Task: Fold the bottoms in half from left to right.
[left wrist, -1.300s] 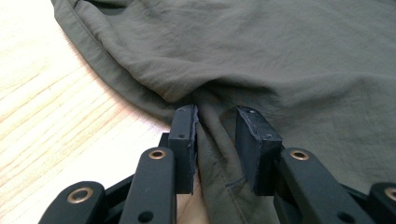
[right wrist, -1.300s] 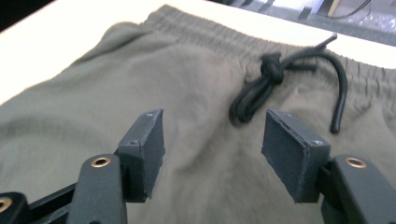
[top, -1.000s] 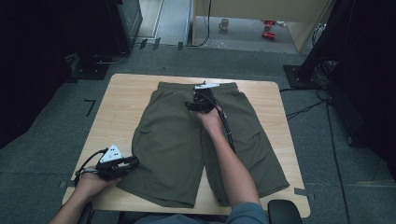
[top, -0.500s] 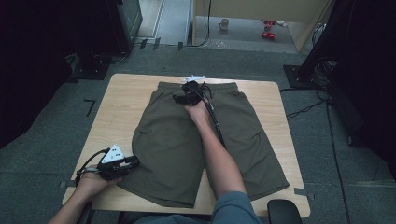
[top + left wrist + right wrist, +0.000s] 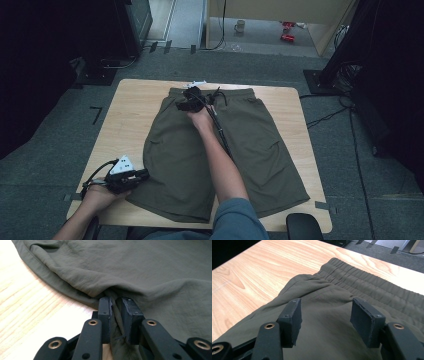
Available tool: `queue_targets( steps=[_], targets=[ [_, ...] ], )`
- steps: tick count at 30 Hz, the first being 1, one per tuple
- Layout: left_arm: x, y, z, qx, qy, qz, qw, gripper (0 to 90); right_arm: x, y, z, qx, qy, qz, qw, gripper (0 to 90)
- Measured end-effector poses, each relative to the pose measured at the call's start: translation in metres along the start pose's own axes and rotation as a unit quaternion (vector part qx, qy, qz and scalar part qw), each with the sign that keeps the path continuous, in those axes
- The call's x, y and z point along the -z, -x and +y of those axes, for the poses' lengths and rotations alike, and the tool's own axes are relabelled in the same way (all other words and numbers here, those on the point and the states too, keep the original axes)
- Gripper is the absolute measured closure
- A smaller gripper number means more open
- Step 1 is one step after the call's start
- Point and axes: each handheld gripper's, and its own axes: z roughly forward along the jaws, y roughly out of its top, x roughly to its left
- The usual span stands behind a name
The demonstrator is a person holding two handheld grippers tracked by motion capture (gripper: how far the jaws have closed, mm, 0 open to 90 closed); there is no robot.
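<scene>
The shorts [image 5: 220, 150] lie flat and unfolded on the desk [image 5: 130, 115]; the left tool [image 5: 117, 312], just closing, is clamped on the leg hem, the right tool [image 5: 324, 315] apart above the waistband, gripping nothing yet.

left gripper [image 5: 142, 175] jaws pinched, right gripper [image 5: 186, 100] jaws apart

A light wooden table [image 5: 130, 115] with rounded corners stands on grey carpet [image 5: 60, 165]. Strips of dark tape [image 5: 97, 115] mark the carpet to its left and near its front corners. Black cabinets [image 5: 125, 25] and dark curtains edge the room on both sides. Beyond the table a brighter strip of floor runs under a wooden frame, where a mug [image 5: 241, 25] and some red objects [image 5: 287, 30] sit. Black cables [image 5: 330, 115] trail across the carpet at the right. A black chair back [image 5: 302, 227] shows at the bottom edge.
</scene>
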Motion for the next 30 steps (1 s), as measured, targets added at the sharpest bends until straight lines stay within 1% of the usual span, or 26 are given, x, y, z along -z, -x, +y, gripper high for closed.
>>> queue_targets(
  steps=[3,4,6,8,11,12,13,15,16,18,19,20,21,22,23,25,26,28,29,30],
  targets=[
    [0.000,0.001,0.000,0.000,-0.002,-0.003,1.0000,80.5,-0.007,-0.004,0.000,-0.008,0.005,0.005,0.9999,40.2],
    [0.000,0.001,0.001,-0.002,-0.002,-0.003,1.0000,80.5,-0.007,-0.004,0.000,-0.008,0.005,0.005,0.9999,40.2],
    [0.000,0.001,0.001,-0.003,-0.003,-0.003,1.0000,81.0,-0.012,-0.006,0.000,-0.012,0.015,0.006,0.9998,39.9],
    [0.000,0.002,0.001,-0.004,-0.003,-0.003,1.0000,81.0,-0.017,-0.008,0.001,-0.018,0.013,0.008,0.9997,39.0],
    [0.000,0.002,0.001,-0.005,-0.004,-0.002,1.0000,81.0,-0.027,-0.012,0.001,-0.009,0.002,0.005,0.9999,37.6],
    [0.000,0.002,0.001,-0.005,-0.004,-0.002,1.0000,81.0,-0.033,-0.016,0.003,-0.002,0.000,0.003,1.0000,34.9],
    [0.000,0.002,0.001,-0.005,-0.005,-0.002,1.0000,81.0,-0.033,-0.016,0.003,-0.002,0.000,0.003,1.0000,34.9],
    [-0.001,0.002,0.002,-0.006,-0.005,-0.002,1.0000,80.9,-0.040,-0.023,0.005,0.005,0.002,-0.001,1.0000,33.1],
    [-0.001,0.002,0.002,-0.006,-0.005,-0.002,1.0000,80.9,-0.040,-0.023,0.005,0.005,0.002,-0.001,1.0000,33.1],
    [-0.001,0.002,0.002,-0.006,-0.005,-0.001,1.0000,80.9,-0.047,-0.029,0.007,0.016,-0.004,-0.005,0.9999,33.4],
    [-0.001,0.002,0.002,-0.006,-0.005,-0.001,1.0000,80.9,-0.047,-0.029,0.007,0.016,-0.004,-0.005,0.9999,33.4],
    [-0.001,0.003,0.002,-0.005,-0.006,-0.001,1.0000,80.9,-0.052,-0.033,0.009,0.023,-0.009,-0.011,0.9996,32.7],
    [-0.001,0.003,0.002,-0.005,-0.006,-0.001,1.0000,80.9,-0.052,-0.033,0.009,0.023,-0.009,-0.011,0.9996,32.7],
    [-0.001,0.003,0.002,-0.006,-0.006,0.000,1.0000,80.9,-0.058,-0.036,0.008,0.025,-0.014,-0.017,0.9995,31.7],
    [-0.001,0.003,0.002,-0.005,-0.007,0.000,1.0000,80.9,-0.058,-0.036,0.008,0.025,-0.014,-0.017,0.9995,31.7],
    [-0.001,0.003,0.002,-0.005,-0.007,0.000,1.0000,81.0,-0.063,-0.039,0.006,0.031,-0.015,-0.029,0.9990,31.5],
    [-0.001,0.003,0.002,-0.005,-0.007,-0.001,1.0000,81.0,-0.063,-0.039,0.006,0.031,-0.015,-0.029,0.9990,31.5],
    [-0.001,0.003,0.003,-0.005,-0.008,-0.001,1.0000,81.0,-0.067,-0.042,0.004,0.041,-0.021,-0.039,0.9982,32.5],
    [-0.001,0.003,0.003,-0.005,-0.008,-0.001,1.0000,81.0,-0.067,-0.042,0.004,0.041,-0.021,-0.039,0.9982,32.5],
    [-0.001,0.003,0.003,-0.005,-0.008,-0.001,1.0000,81.0,-0.067,-0.042,0.003,0.048,-0.019,-0.043,0.9977,33.6]
  ],
)
